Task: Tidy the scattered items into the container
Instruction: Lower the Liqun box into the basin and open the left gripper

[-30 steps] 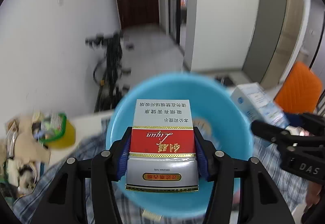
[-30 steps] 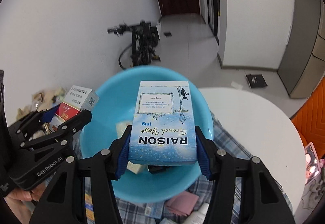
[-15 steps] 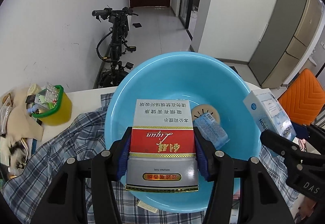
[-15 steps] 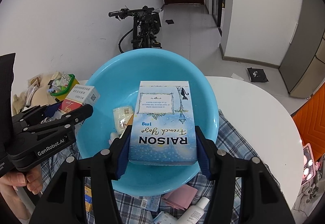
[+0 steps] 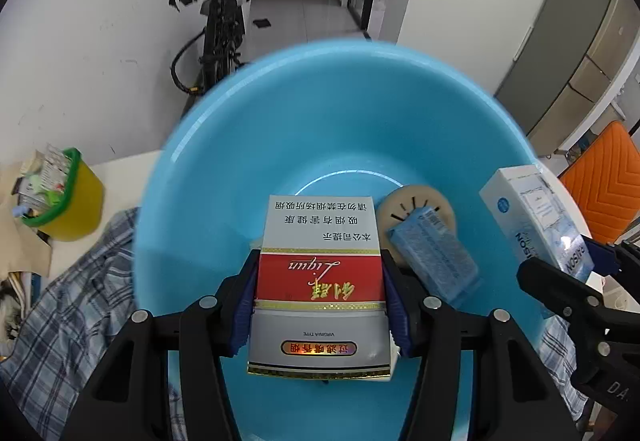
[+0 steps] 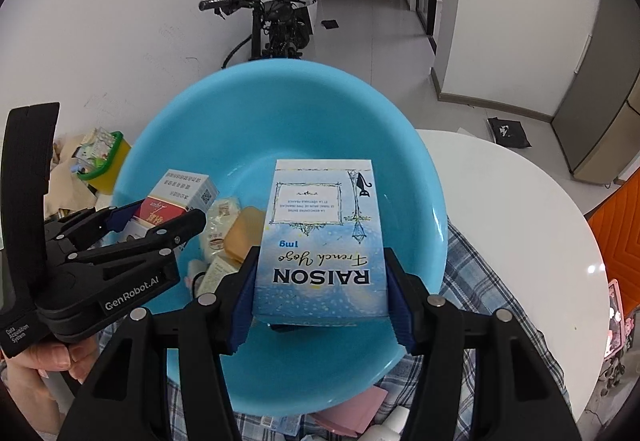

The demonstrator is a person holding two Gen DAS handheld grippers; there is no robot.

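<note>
A light blue basin (image 5: pixel 360 113) (image 6: pixel 280 113) stands on a checked cloth. My left gripper (image 5: pixel 320 301) is shut on a red, white and silver cigarette pack (image 5: pixel 320 273) and holds it over the basin's inside. My right gripper (image 6: pixel 320 297) is shut on a pale blue RAISON box (image 6: pixel 320 229) and holds it over the basin. In the right wrist view the left gripper (image 6: pixel 160 219) shows with its pack (image 6: pixel 176 197) at the basin's left. In the left wrist view the RAISON box (image 5: pixel 540 217) shows at the right rim. Several small items (image 6: pixel 228 229) lie in the basin.
A yellow and green tub (image 5: pixel 64 201) full of packets stands at the left. The checked cloth (image 5: pixel 68 305) lies on a round white table (image 6: pixel 520 209). Pink paper (image 6: pixel 352 407) and a white bottle (image 6: pixel 390 423) lie near the front. An orange chair (image 5: pixel 600 177) stands at the right.
Both grippers have moved forward and down with their boxes, from above the basin's near rim to over its inside. The basin looms larger in both views.
</note>
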